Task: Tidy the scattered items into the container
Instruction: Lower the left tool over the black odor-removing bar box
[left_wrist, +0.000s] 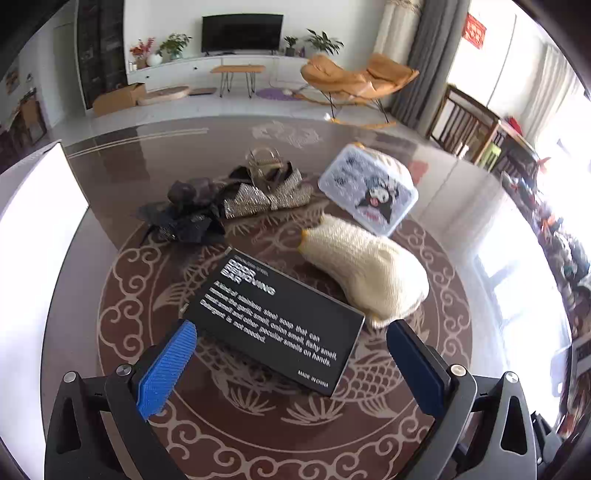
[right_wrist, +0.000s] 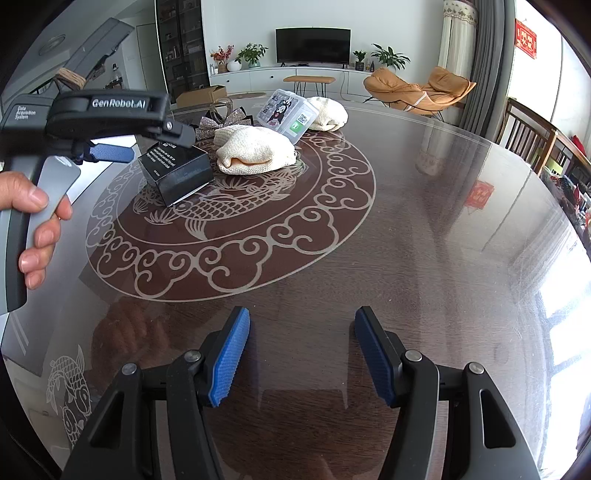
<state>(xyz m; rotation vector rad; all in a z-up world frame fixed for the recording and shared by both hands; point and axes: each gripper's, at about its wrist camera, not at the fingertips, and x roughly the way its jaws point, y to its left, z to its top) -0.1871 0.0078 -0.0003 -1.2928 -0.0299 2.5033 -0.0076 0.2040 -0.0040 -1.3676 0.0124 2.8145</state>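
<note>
A black box with white print (left_wrist: 273, 325) lies on the glass-topped round table (left_wrist: 122, 166). My left gripper (left_wrist: 291, 343) is open, its blue fingers flanking the box's near end. Beyond lie a cream knitted pouch (left_wrist: 365, 269), a clear plastic case with a cartoon lid (left_wrist: 369, 188), a glittery bow (left_wrist: 266, 195), dark fabric (left_wrist: 184, 214) and a clear hair claw (left_wrist: 264, 158). A second cream pouch (right_wrist: 328, 114) sits behind the case (right_wrist: 288, 114). My right gripper (right_wrist: 303, 350) is open over bare table, far from the box (right_wrist: 177, 170).
A white, overexposed boxy shape (left_wrist: 40, 206) stands at the table's left edge. A person's hand (right_wrist: 33, 221) holds the left gripper's handle. Wooden chairs (right_wrist: 532, 140) stand at the table's right side. The table's right half (right_wrist: 443, 221) holds no objects.
</note>
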